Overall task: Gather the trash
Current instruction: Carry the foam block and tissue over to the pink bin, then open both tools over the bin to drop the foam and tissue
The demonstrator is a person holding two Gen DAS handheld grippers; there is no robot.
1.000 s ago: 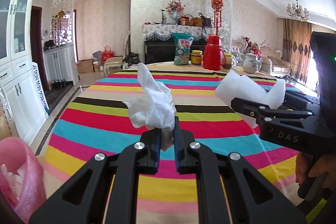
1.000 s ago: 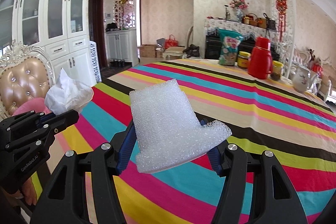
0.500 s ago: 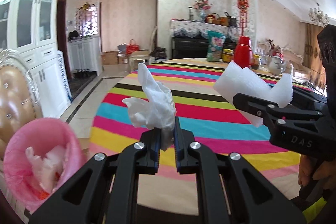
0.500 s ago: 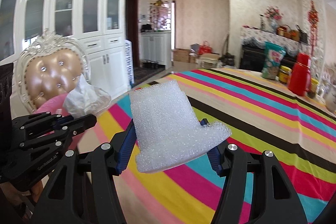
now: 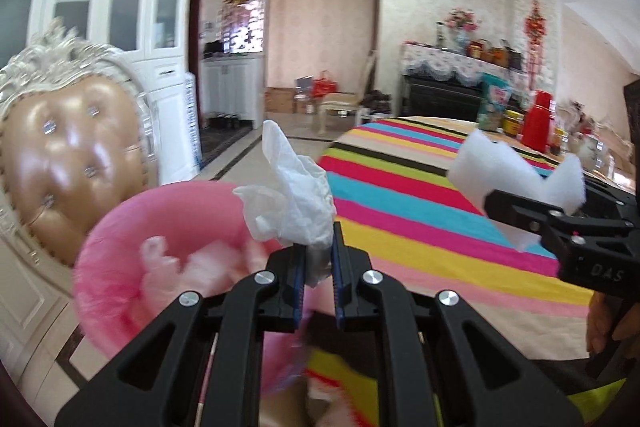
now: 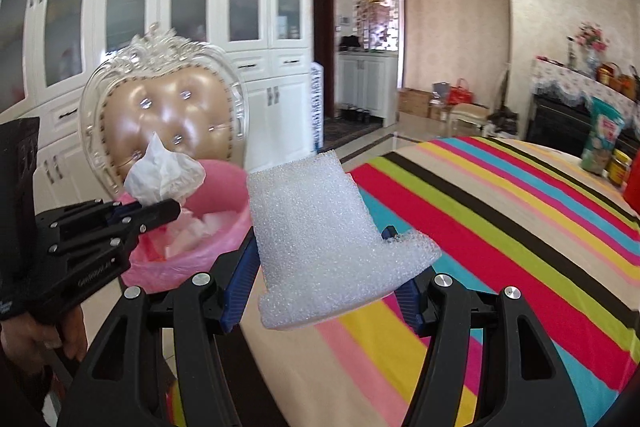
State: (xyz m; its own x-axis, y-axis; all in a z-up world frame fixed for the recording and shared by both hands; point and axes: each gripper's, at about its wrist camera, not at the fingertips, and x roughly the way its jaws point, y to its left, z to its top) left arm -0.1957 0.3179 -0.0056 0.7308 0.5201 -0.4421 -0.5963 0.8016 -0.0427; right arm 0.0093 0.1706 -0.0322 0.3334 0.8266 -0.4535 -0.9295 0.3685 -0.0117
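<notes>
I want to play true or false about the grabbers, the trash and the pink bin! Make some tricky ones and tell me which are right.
1. The left gripper holds a crumpled white tissue. True.
2. The right gripper has nothing in it. False: its jaws are shut on a white foam piece.
3. The pink bin already has trash inside. True.
4. The tissue already lies in the bin. False: it sits between the left jaws, by the bin's rim.
5. The tablecloth is plain white. False: it has bright colored stripes.
</notes>
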